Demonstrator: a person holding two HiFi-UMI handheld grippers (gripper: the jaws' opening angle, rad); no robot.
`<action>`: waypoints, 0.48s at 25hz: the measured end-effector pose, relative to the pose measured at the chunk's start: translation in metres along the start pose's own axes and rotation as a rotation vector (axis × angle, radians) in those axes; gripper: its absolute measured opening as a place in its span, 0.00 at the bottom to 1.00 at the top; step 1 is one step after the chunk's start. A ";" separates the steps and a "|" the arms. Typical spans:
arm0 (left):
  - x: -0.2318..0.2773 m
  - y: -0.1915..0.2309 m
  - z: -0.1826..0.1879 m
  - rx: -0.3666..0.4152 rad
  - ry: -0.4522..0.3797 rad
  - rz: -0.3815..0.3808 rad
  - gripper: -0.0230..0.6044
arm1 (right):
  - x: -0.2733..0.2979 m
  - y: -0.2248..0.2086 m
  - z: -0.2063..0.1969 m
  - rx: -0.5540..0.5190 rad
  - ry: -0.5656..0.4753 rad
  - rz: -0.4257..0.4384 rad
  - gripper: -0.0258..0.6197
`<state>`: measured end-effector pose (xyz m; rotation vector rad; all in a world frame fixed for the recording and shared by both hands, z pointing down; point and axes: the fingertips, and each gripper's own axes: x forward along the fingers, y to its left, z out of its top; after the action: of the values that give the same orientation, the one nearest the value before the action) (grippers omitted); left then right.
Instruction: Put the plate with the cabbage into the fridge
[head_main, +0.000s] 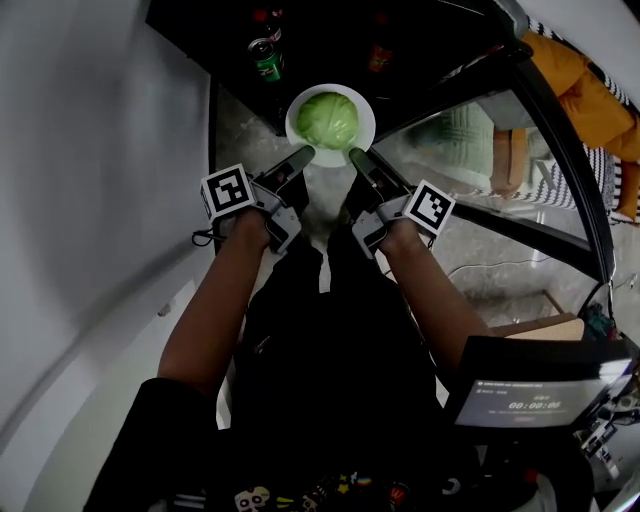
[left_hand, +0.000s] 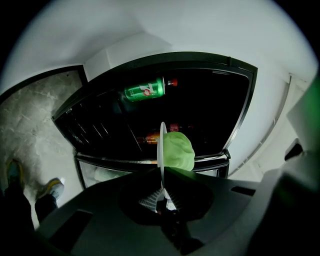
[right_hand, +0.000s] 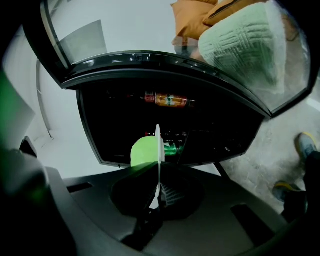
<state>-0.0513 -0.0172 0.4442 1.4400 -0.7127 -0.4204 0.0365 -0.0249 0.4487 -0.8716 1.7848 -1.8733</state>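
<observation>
Plate (head_main: 366, 128) with cabbage (head_main: 326, 119), rim clamped in left hand-held gripper (head_main: 300, 157) and right hand-held gripper (head_main: 358, 158), seemingly at fridge (head_main: 320, 25) mouth.

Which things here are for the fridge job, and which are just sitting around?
For the job:
plate
cabbage on it
open fridge
left claw and right claw, both shut on the plate's rim

Just sitting around:
green drink and orange drink in the fridge
timer screen
</observation>
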 end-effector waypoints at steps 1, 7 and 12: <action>0.001 0.001 0.001 -0.006 0.001 0.000 0.06 | 0.001 0.000 0.000 0.002 -0.004 0.002 0.06; 0.005 0.002 0.002 -0.005 0.004 0.017 0.06 | 0.001 -0.002 0.003 0.012 -0.033 -0.002 0.06; 0.008 0.000 0.003 -0.001 -0.007 -0.021 0.06 | 0.002 -0.002 0.004 -0.010 -0.049 0.016 0.06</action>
<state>-0.0474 -0.0243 0.4461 1.4474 -0.7028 -0.4421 0.0379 -0.0296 0.4507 -0.8965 1.7681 -1.8186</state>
